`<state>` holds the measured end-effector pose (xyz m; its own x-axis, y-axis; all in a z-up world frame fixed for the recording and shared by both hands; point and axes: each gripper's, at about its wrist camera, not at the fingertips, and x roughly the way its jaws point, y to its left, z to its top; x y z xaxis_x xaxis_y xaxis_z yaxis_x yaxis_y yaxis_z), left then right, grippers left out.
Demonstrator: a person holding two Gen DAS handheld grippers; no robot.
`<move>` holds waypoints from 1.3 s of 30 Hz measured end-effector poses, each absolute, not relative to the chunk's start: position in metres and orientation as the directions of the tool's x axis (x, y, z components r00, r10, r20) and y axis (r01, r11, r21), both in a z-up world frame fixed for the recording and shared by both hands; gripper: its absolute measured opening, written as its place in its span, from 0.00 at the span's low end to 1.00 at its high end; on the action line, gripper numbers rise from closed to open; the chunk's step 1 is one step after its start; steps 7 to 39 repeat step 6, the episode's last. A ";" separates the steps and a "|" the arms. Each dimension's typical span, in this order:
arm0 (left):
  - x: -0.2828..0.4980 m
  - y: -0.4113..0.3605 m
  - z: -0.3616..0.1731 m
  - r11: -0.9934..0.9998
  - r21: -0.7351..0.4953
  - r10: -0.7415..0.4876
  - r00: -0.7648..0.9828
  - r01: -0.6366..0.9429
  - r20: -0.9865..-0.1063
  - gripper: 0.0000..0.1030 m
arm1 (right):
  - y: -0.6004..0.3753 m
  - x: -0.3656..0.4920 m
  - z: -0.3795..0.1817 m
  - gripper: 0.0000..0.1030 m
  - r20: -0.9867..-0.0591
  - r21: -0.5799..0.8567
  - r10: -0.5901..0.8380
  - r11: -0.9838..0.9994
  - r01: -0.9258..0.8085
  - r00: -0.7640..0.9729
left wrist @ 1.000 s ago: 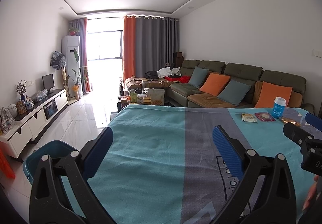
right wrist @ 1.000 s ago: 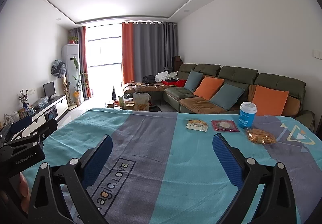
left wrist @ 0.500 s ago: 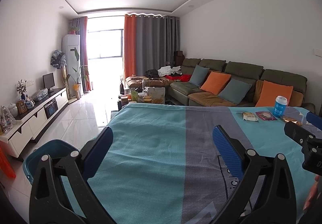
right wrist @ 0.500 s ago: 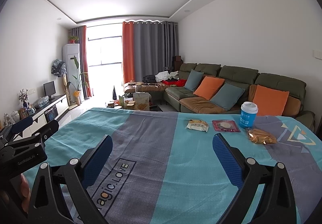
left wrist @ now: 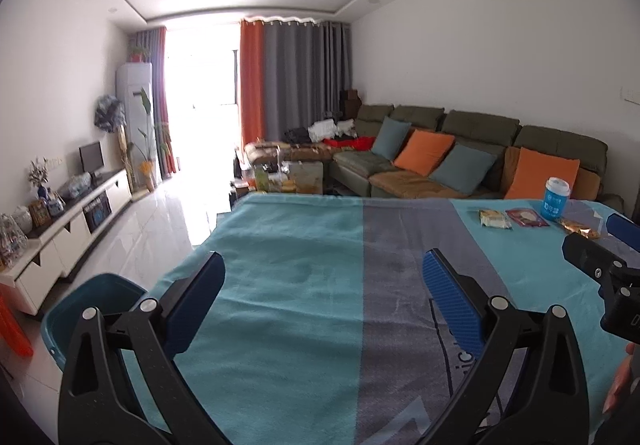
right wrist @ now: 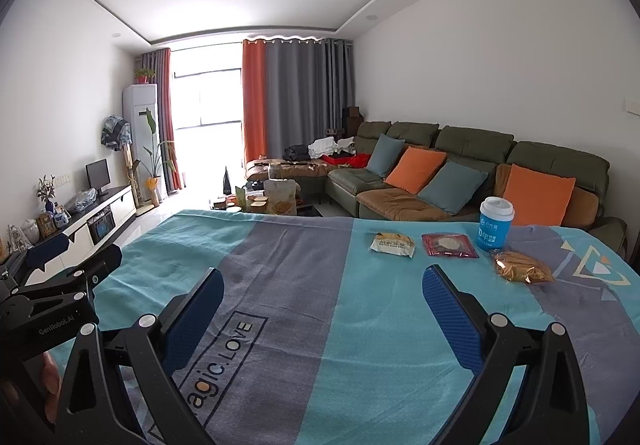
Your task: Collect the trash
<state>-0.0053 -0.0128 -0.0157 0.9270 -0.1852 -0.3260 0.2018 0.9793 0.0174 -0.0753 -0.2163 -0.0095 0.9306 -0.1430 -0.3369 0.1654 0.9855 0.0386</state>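
Trash: a pale snack packet (right wrist: 392, 244), a dark red wrapper (right wrist: 449, 245) and a crinkled gold wrapper (right wrist: 522, 272) lie in a row at the far right of the tabletop (right wrist: 320, 285).
Cup: a blue paper cup (right wrist: 495, 223) with white lid and white lettering, too small to read, stands upright just behind the wrappers.
Cloth: teal and grey, printed "agic.LOVE".
Bin: a teal bin (left wrist: 86, 301) stands on the floor at the tabletop's left.
Left gripper (left wrist: 322, 287): jaws wide apart, empty; casing reads "GenRobot.AI".
Right gripper (right wrist: 322, 303): jaws wide apart, empty.

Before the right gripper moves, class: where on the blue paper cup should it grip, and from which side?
Grip the blue paper cup across its mid-wall, below the white lid, approaching from the near side. It stands upright, and the gold wrapper lies just in front, so the right gripper should come in above it.
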 end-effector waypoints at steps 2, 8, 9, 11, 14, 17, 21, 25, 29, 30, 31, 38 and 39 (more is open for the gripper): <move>0.001 -0.015 -0.019 0.980 0.020 -0.179 0.918 0.199 -0.355 0.95 | -0.217 -0.073 -0.013 0.93 -0.353 0.036 -0.143 0.985 0.167 0.925; 0.025 -0.019 -0.028 0.981 0.014 -0.165 0.881 0.192 -0.443 0.95 | -0.227 -0.064 -0.019 0.93 -0.391 0.031 -0.157 0.983 0.184 0.907; 0.025 -0.019 -0.028 0.981 0.014 -0.165 0.881 0.192 -0.443 0.95 | -0.227 -0.064 -0.019 0.93 -0.391 0.031 -0.157 0.983 0.184 0.907; 0.025 -0.019 -0.028 0.981 0.014 -0.165 0.881 0.192 -0.443 0.95 | -0.227 -0.064 -0.019 0.93 -0.391 0.031 -0.157 0.983 0.184 0.907; 0.025 -0.019 -0.028 0.981 0.014 -0.165 0.881 0.192 -0.443 0.95 | -0.227 -0.064 -0.019 0.93 -0.391 0.031 -0.157 0.983 0.184 0.907; 0.025 -0.019 -0.028 0.981 0.014 -0.165 0.881 0.192 -0.443 0.95 | -0.227 -0.064 -0.019 0.93 -0.391 0.031 -0.157 0.983 0.184 0.907; 0.025 -0.019 -0.028 0.981 0.014 -0.165 0.881 0.192 -0.443 0.95 | -0.227 -0.064 -0.019 0.93 -0.391 0.031 -0.157 0.983 0.184 0.907; 0.025 -0.019 -0.028 0.981 0.014 -0.165 0.881 0.192 -0.443 0.95 | -0.227 -0.064 -0.019 0.93 -0.391 0.031 -0.157 0.983 0.184 0.907; 0.025 -0.019 -0.028 0.981 0.014 -0.165 0.881 0.192 -0.443 0.95 | -0.227 -0.064 -0.019 0.93 -0.391 0.031 -0.157 0.983 0.184 0.907; 0.025 -0.019 -0.028 0.981 0.014 -0.165 0.881 0.192 -0.443 0.95 | -0.227 -0.064 -0.019 0.93 -0.391 0.031 -0.157 0.983 0.184 0.907; 0.025 -0.019 -0.028 0.981 0.014 -0.165 0.881 0.192 -0.443 0.95 | -0.227 -0.064 -0.019 0.93 -0.391 0.031 -0.157 0.983 0.184 0.907; 0.025 -0.019 -0.028 0.981 0.014 -0.165 0.881 0.192 -0.443 0.95 | -0.227 -0.064 -0.019 0.93 -0.391 0.031 -0.157 0.983 0.184 0.907; 0.025 -0.019 -0.028 0.981 0.014 -0.165 0.881 0.192 -0.443 0.95 | -0.227 -0.064 -0.019 0.93 -0.391 0.031 -0.157 0.983 0.184 0.907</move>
